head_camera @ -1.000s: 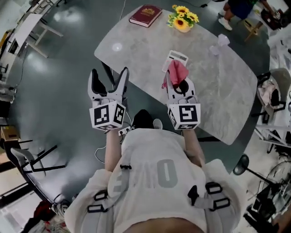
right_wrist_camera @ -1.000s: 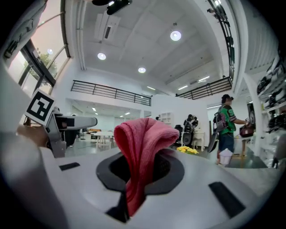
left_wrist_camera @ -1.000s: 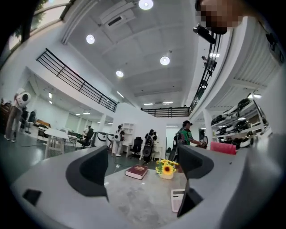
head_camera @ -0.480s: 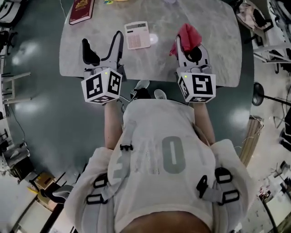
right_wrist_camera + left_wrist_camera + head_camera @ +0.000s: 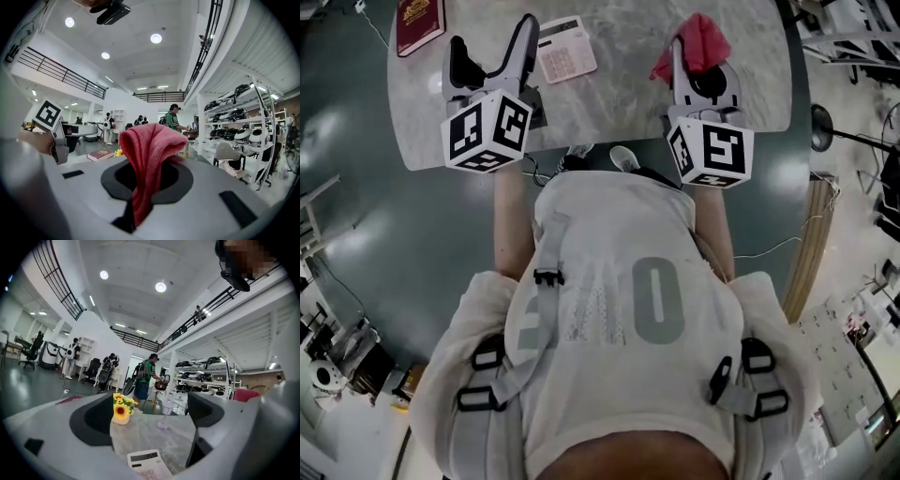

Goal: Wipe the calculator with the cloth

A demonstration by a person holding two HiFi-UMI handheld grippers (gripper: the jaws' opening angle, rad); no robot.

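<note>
The calculator (image 5: pixel 565 49) is lying flat on the grey marbled table (image 5: pixel 628 80), near its front edge and just beside the left gripper (image 5: pixel 492 42). It is not being touched by either gripper. In the left gripper view the calculator (image 5: pixel 149 465) is being shown low in the frame, between the two jaws and beyond them, with its display end turned away from the camera.

The left gripper (image 5: pixel 150 427) is being held with its jaws wide apart, and nothing is being gripped between them. Its marker cube (image 5: pixel 486 127) is being carried over the table's front edge.

The right gripper (image 5: pixel 700 67) is being held well apart from the calculator, on the right side of the table. Its jaws are being pressed together on the red cloth (image 5: pixel 701 45). In the right gripper view the cloth (image 5: pixel 147 154) is being pinched along its lower part, while the loose upper part is standing up and folding over above the right gripper (image 5: pixel 140 206).

A dark red book (image 5: pixel 420 21) is lying at the table's left side. Farther along the table, a small pot of yellow flowers (image 5: pixel 121 409) and a clear glass (image 5: pixel 164 417) are being shown in the left gripper view.
</note>
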